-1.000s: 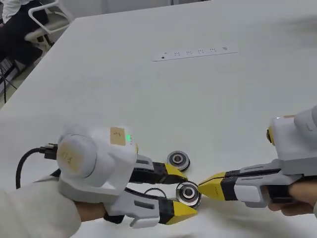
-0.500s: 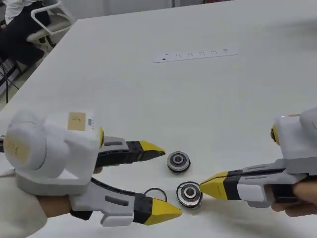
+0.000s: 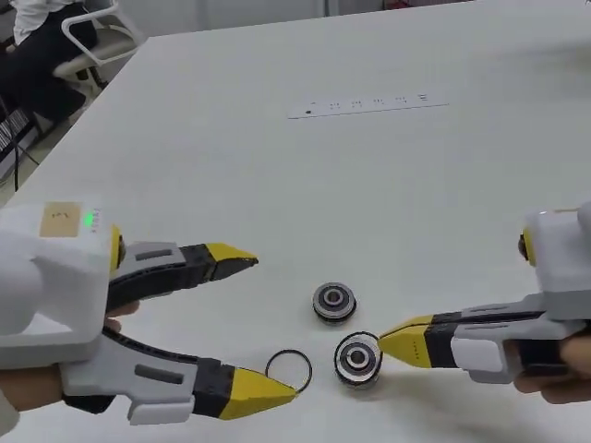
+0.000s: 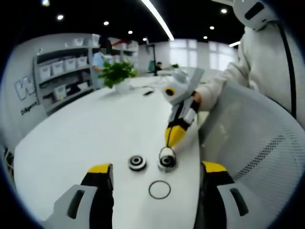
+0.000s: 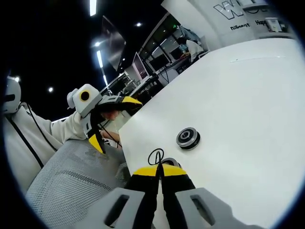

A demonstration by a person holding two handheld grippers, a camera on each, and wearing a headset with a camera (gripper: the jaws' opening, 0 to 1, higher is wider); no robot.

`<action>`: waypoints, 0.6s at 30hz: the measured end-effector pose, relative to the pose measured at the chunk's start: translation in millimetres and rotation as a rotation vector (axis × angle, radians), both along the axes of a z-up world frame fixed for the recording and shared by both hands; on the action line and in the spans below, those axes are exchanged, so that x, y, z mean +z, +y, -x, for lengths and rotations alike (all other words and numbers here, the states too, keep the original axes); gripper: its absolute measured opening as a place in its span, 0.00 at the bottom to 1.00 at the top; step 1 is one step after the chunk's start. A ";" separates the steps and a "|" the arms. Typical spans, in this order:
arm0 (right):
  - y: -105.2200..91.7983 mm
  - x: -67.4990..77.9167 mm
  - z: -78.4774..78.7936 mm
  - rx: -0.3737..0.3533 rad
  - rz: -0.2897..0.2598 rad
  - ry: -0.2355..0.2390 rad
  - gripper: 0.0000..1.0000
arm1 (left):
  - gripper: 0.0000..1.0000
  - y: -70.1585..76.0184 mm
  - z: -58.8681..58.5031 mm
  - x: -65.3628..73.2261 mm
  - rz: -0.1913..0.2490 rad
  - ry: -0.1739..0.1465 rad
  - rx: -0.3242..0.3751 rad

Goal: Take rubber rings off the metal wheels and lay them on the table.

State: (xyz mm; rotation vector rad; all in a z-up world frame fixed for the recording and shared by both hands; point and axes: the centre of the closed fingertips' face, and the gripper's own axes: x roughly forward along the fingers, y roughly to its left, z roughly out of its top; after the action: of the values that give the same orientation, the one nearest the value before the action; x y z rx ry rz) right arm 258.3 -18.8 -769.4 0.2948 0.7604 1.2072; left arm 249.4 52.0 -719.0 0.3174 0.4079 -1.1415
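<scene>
Two metal wheels lie on the white table (image 3: 388, 194), a far wheel (image 3: 333, 302) (image 4: 137, 162) (image 5: 188, 138) and a near wheel (image 3: 357, 359) (image 4: 167, 162). Left of the near wheel a loose black rubber ring (image 3: 289, 352) (image 4: 149, 190) lies flat. My left gripper (image 3: 263, 328) (image 4: 157, 168) is wide open at the left, with the loose ring just ahead of its lower jaw. My right gripper (image 3: 383, 341) (image 5: 160, 170) comes in from the right, its tip at the near wheel, shut on a thin rubber ring (image 5: 149, 156) that loops up from the tip.
A long white socket strip (image 3: 369, 101) is set into the table further back. A chair (image 3: 88, 32) and a seated person (image 3: 32, 46) are beyond the table's far left corner. The table's near edge runs just below both grippers.
My left gripper has drawn back to the left and opened wider, leaving a rubber ring flat on the table. The right gripper has stayed at the near wheel.
</scene>
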 end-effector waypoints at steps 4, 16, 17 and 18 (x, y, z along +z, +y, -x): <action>-1.0 2.7 -1.0 -0.008 -0.006 0.000 0.00 | 0.80 10.3 1.2 1.1 0.012 0.004 0.023; 0.0 12.3 -3.0 -0.010 -0.019 -0.003 0.00 | 0.89 33.1 2.1 -6.7 0.046 0.047 0.091; 0.4 13.3 -3.2 -0.007 -0.019 -0.003 0.00 | 0.89 33.5 1.9 -7.1 0.047 0.049 0.093; 1.1 14.5 -3.4 -0.004 -0.018 -0.005 0.00 | 0.89 35.1 1.0 -8.5 0.052 0.054 0.101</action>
State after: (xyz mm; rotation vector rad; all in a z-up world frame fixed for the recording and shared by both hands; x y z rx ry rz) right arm 261.7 -17.7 -754.9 0.3078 0.7443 1.2110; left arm 248.5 87.1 -727.5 0.2190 0.4361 -1.0616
